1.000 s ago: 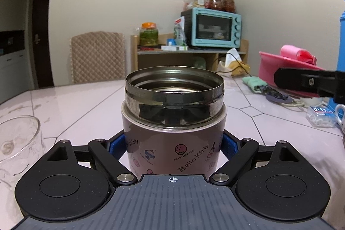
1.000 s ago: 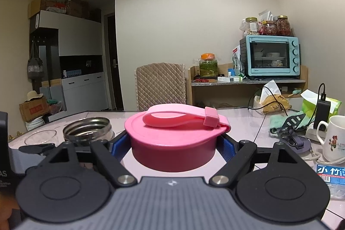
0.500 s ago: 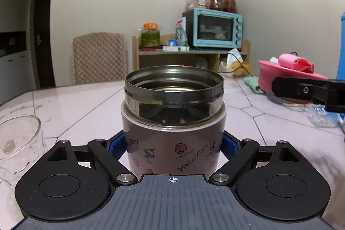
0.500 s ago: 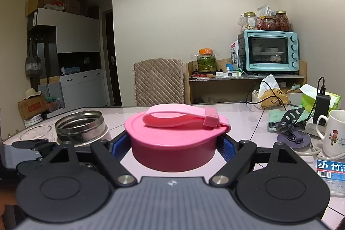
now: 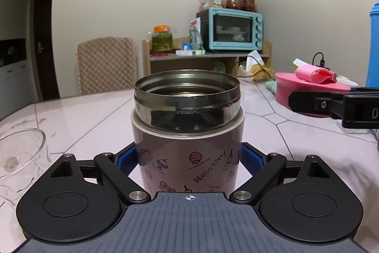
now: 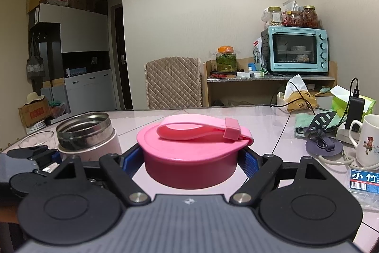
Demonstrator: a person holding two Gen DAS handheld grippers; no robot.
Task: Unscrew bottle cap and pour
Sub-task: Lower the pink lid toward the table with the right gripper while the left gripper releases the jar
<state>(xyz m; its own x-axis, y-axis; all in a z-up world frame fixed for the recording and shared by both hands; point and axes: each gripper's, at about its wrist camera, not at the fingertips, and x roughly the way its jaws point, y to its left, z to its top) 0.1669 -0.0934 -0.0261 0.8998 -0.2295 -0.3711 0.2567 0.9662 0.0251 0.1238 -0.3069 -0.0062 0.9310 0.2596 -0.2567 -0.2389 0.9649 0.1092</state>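
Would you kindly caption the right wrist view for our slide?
Right gripper holds the unscrewed pink lid beside the open Hello Kitty food jar.

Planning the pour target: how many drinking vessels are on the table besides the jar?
2: a clear glass just left of the Hello Kitty jar, and a white mug at the far right edge. More may sit out of frame.

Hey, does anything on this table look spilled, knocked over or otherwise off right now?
Nothing stands out. The open jar stands upright in the left gripper, the pink lid sits level in the right gripper, and the glass is upright. No spill shows.
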